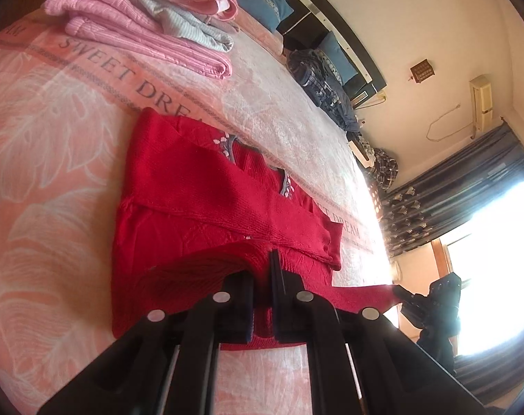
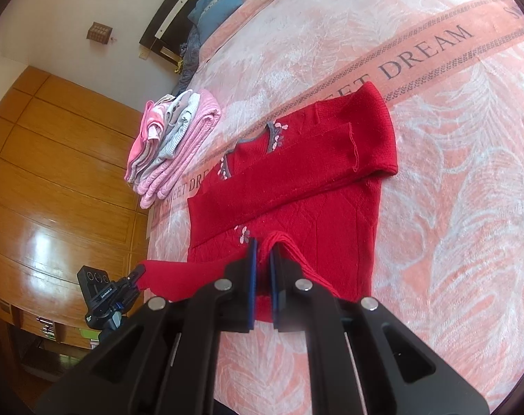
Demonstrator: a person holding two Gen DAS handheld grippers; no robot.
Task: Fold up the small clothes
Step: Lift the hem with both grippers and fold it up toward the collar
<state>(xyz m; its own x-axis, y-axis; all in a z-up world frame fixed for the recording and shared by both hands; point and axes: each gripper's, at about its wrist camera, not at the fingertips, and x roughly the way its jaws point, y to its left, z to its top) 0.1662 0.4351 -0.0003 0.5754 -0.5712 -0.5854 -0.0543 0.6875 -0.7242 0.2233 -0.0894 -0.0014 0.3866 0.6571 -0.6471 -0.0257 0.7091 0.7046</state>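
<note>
Red sweater [image 2: 296,204] collar-end toward folded pile [image 2: 172,152]

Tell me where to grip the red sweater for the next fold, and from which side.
Grip the red sweater at its bottom hem, one corner per tool, coming from the near edge. Sleeves lie folded across the chest, so the hem is the free edge. The left tool and right tool are shut there.

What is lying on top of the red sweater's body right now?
A folded-in sleeve lies diagonally across the red sweater, covering part of its chest and collar trim. Each hand-held gripper, left and right, pinches the raised hem. Whatever is beneath the sleeve is hidden.
</note>
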